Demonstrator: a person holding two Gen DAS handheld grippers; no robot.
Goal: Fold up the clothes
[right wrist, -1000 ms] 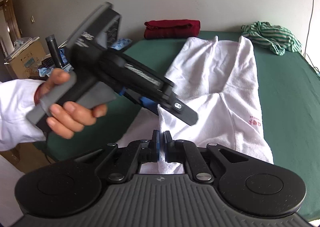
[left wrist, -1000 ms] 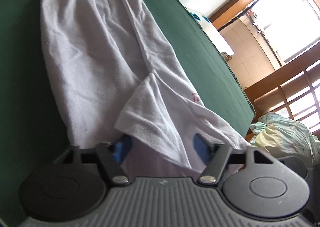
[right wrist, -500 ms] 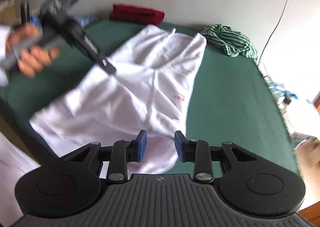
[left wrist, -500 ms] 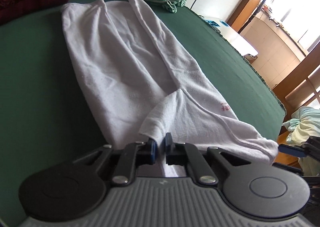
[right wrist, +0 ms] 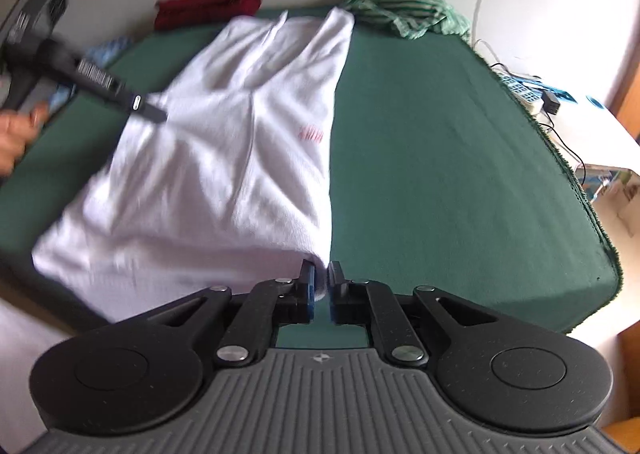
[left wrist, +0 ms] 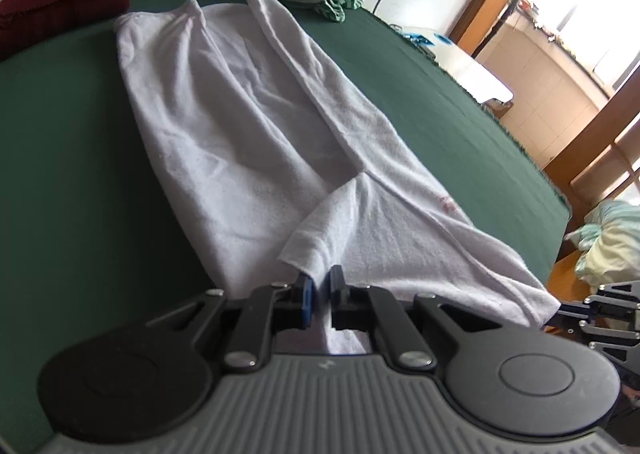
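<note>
Pinching the white garment (left wrist: 248, 142) near its lower edge, both nearly shut tools, left (left wrist: 319, 296) and right (right wrist: 319, 294), held it part-folded lengthwise; crosswise folds seemingly remained.

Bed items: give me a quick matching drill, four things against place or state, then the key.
1. white garment
2. striped green garment
3. dark red fabric
4. right gripper

A. crumpled at the bed's far edge
B. shut on the white cloth's near corner
C. spread flat mid-bed
D. folded by the wall

Pairs: 1-C, 2-A, 3-D, 4-B
</note>
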